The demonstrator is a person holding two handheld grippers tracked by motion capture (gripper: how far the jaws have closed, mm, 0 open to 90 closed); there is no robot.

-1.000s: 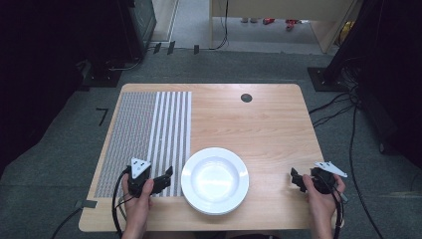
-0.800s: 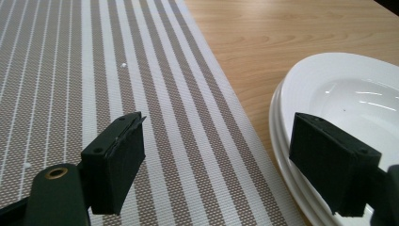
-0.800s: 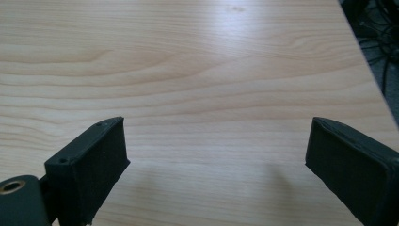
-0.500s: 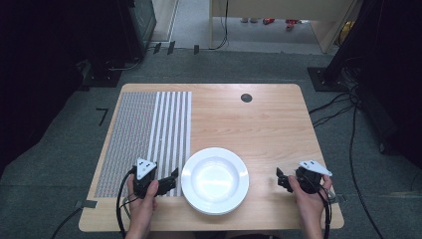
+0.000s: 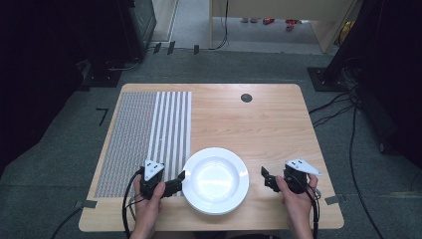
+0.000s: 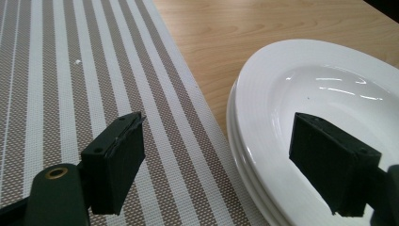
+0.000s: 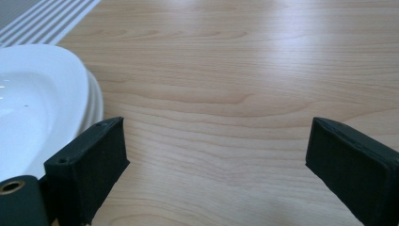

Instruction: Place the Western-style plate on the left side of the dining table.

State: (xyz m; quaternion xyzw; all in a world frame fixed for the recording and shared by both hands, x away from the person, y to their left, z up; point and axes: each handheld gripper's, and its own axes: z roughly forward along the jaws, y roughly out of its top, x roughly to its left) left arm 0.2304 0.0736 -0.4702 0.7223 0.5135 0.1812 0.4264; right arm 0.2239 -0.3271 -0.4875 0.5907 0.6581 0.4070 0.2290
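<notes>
The plates (image 5: 215, 180), a white stack of at least two, sit at the bench's (image 5: 259, 124) near edge, just right of the striped mat (image 5: 149, 134). The step looks like an approach for a two-sided lift. The left gripper (image 5: 178, 181) hangs at their nine o'clock, fingers apart astride the rim, not pressing. The right gripper (image 5: 265, 178), at three o'clock, is apart from them, fingers wide over bare wood. Next, it should close in on the rim.

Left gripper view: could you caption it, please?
Open left gripper poised at the rim of stacked white plates beside a striped placemat.
</notes>
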